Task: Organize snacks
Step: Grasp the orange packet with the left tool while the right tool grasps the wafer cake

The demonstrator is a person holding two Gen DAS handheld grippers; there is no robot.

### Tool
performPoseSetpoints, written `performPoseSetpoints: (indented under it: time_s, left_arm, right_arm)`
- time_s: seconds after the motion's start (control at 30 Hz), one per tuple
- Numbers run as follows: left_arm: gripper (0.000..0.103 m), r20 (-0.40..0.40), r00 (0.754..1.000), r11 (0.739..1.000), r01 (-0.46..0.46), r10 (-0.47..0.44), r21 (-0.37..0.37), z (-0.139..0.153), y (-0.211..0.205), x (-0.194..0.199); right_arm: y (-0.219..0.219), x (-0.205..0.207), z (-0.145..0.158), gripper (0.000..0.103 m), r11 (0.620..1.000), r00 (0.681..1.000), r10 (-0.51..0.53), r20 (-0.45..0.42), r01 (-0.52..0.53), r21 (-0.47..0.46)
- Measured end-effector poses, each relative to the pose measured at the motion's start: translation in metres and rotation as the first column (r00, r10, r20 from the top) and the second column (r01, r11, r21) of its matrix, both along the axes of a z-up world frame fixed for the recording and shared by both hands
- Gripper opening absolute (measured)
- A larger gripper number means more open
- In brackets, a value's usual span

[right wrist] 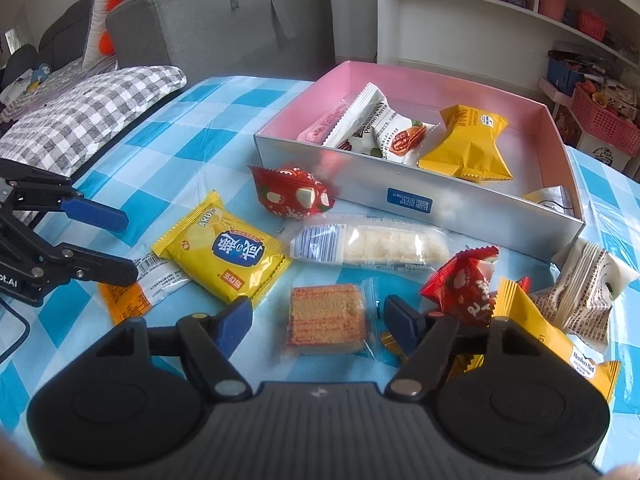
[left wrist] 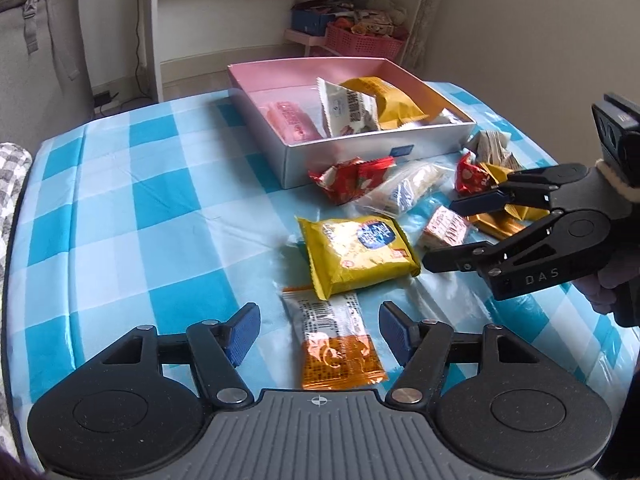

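A silver box with a pink inside (left wrist: 376,152) (right wrist: 360,184) stands on the table and holds a pink, a white and a yellow snack. Loose snacks lie in front of it. My left gripper (left wrist: 320,330) (right wrist: 128,246) is open, its fingers on either side of an orange and clear packet (left wrist: 338,344) (right wrist: 124,300). A yellow cracker pack (left wrist: 358,252) (right wrist: 226,256) lies just beyond. My right gripper (right wrist: 316,320) (left wrist: 460,232) is open around a wrapped wafer cake (right wrist: 326,320) (left wrist: 444,228).
Also loose are two red candies (right wrist: 292,196) (right wrist: 464,284), a clear white bar (right wrist: 368,244), a yellow pack (right wrist: 560,344) and a white pack (right wrist: 588,284). The blue checked tablecloth (left wrist: 140,208) covers the table. A grey sofa (right wrist: 220,20) and white shelves (left wrist: 260,8) stand behind.
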State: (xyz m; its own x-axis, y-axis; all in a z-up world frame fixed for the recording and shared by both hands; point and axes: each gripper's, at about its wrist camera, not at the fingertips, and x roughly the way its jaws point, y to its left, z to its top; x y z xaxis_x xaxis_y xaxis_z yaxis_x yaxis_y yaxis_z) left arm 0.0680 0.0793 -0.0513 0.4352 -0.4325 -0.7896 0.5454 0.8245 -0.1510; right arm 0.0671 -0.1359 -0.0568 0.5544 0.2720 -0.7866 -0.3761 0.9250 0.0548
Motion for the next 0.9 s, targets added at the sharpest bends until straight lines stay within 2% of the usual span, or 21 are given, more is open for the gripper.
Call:
performPoseSetpoints:
  time_s: [0.17,0.33,0.43,0.5,0.57,0.63,0.77,0.9]
  left_arm:
    - [0.066,-0.032,0.999,0.995,0.029,-0.027,0.093,-0.014,-0.021,-0.006]
    - [0.064,-0.009,1.0,0.988,0.012,-0.01,0.156,-0.016,-0.032,-0.01]
    - [0.06,-0.005,1.0,0.985,-0.01,0.011,0.17,-0.016,-0.034,-0.01]
    - [0.055,0.001,1.0,0.984,-0.024,0.024,0.176,-0.016,-0.035,-0.01]
    - [0.044,0.005,0.999,0.984,-0.04,0.04,0.176,-0.015,-0.035,-0.01]
    - [0.04,0.006,0.998,0.983,-0.055,0.054,0.175,-0.015,-0.034,-0.009]
    - [0.037,0.005,0.997,0.983,-0.074,0.074,0.169,-0.014,-0.032,-0.009]
    - [0.037,-0.003,0.996,0.982,-0.087,0.089,0.168,-0.013,-0.03,-0.008]
  right_arm:
    - [0.009,-0.001,-0.005,0.069,0.998,1.0,0.022,0.016,-0.021,-0.063]
    - [0.012,-0.002,-0.009,0.066,0.993,0.999,0.028,0.034,-0.024,-0.113]
    - [0.012,-0.003,-0.009,0.061,0.992,0.999,0.027,0.045,-0.021,-0.128]
    - [0.012,-0.002,-0.009,0.059,0.991,0.999,0.024,0.047,-0.018,-0.131]
    - [0.011,-0.002,-0.009,0.055,0.991,0.999,0.019,0.049,-0.012,-0.132]
    - [0.011,-0.002,-0.009,0.048,0.99,0.999,0.017,0.052,-0.01,-0.137]
    - [0.011,-0.001,-0.008,0.041,0.989,0.998,0.011,0.054,-0.003,-0.147]
    - [0.009,0.002,-0.006,0.039,0.992,0.999,-0.006,0.039,0.011,-0.128]
